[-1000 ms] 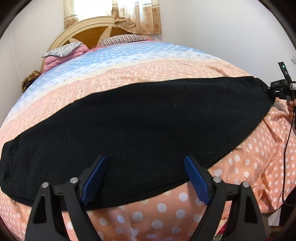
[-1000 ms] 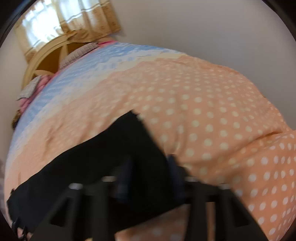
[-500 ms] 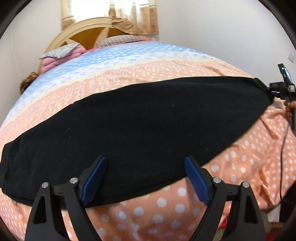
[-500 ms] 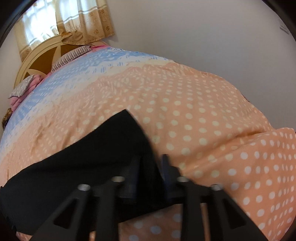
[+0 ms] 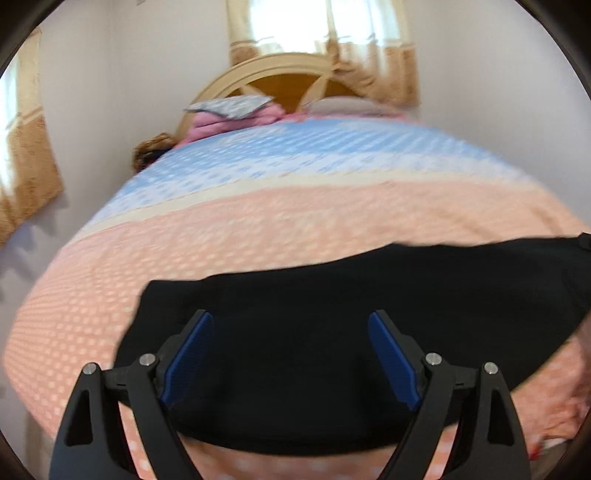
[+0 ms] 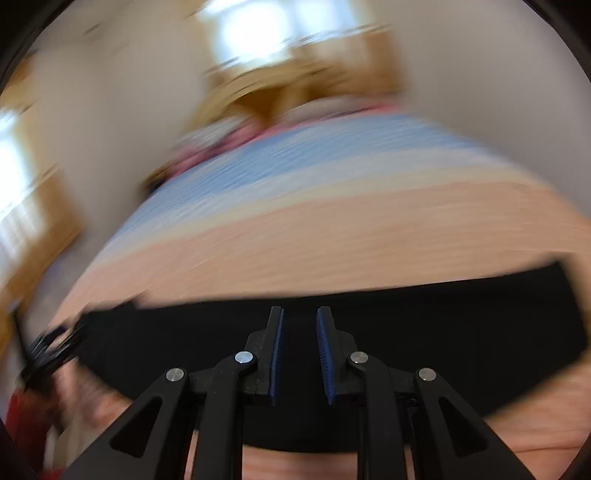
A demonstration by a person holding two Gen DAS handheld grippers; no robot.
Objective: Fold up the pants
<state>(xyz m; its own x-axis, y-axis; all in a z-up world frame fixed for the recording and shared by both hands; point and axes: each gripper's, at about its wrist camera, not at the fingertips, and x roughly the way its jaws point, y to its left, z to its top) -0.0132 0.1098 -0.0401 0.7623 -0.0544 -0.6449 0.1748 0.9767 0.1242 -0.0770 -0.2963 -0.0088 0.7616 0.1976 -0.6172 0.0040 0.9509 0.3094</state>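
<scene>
Both views have swung headboard-ward; pants (image 5: 332,332) on quilt (image 5: 258,221), left jaws wide, right narrow, both empty.

You are in a home bedroom: a bed (image 5: 295,206) with patterned bedspread, arched wooden headboard (image 5: 280,79), pillows (image 5: 229,105) and curtained window (image 5: 317,33).

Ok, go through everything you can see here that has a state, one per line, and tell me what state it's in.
Black pants: spread flat on the bed, looks folded lengthwise.
Left gripper: fingers wide open, over the pants, holding nothing.
Right gripper: fingers nearly closed with a narrow gap; view too blurred to tell if cloth is pinched.
Bedspread: laid out over the bed.
Curtains: drawn, daylight coming through.
</scene>
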